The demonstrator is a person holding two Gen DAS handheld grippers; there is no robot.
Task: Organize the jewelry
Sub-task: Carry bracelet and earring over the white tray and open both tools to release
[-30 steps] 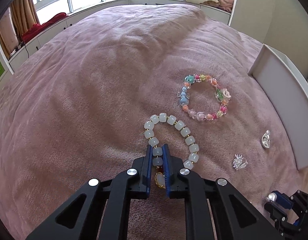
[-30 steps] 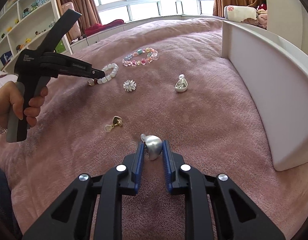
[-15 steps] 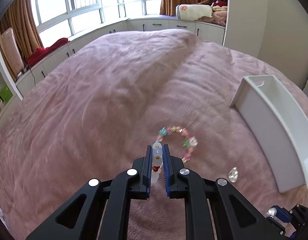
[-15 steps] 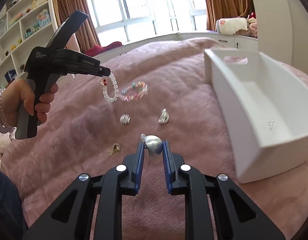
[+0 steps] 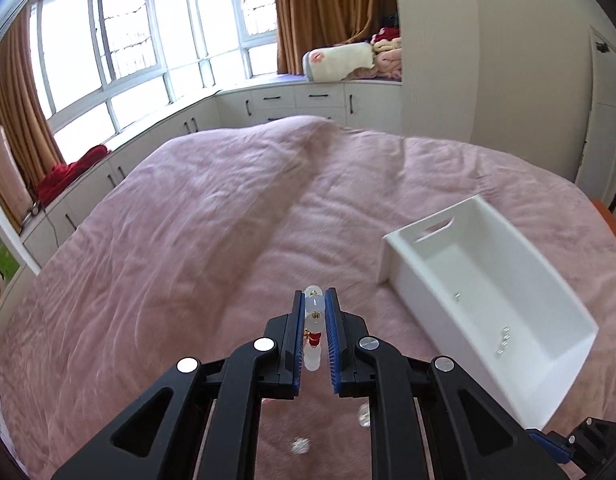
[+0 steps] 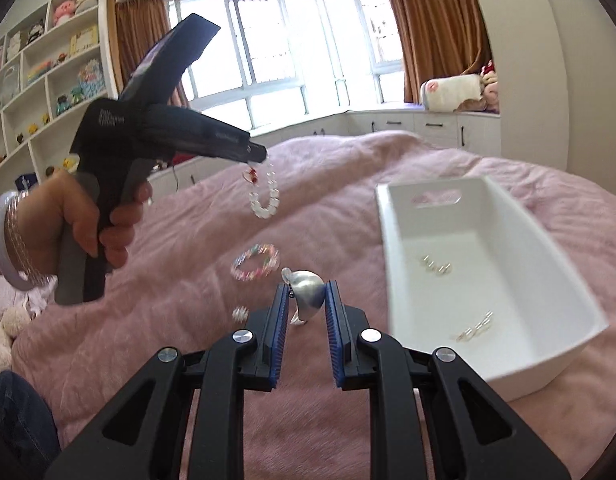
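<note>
My left gripper [image 5: 314, 300] is shut on a pale jade-white bead bracelet [image 5: 312, 320], high above the pink bed. In the right wrist view that bracelet [image 6: 263, 200] hangs in a loop from the left gripper [image 6: 261, 154], held by a hand. My right gripper [image 6: 306, 292] is shut on a silver shell-shaped earring [image 6: 305, 290], lifted off the bed. The white plastic bin [image 5: 488, 300] lies to the right with several small silver pieces inside; the same bin [image 6: 488, 272] sits right of the right gripper. A colourful bead bracelet [image 6: 255, 266] lies on the blanket below.
A small sparkly brooch [image 6: 239, 314] lies on the blanket left of my right gripper. Two small pieces [image 5: 299, 446] show under the left gripper. The pink blanket [image 5: 187, 240] covers the bed. White cabinets and windows stand behind; toy shelves [image 6: 39, 92] at left.
Both grippers rose off the bed with their pieces. The white bracelet left the blanket and now dangles. The white bin's inside has come into view in both cameras.
</note>
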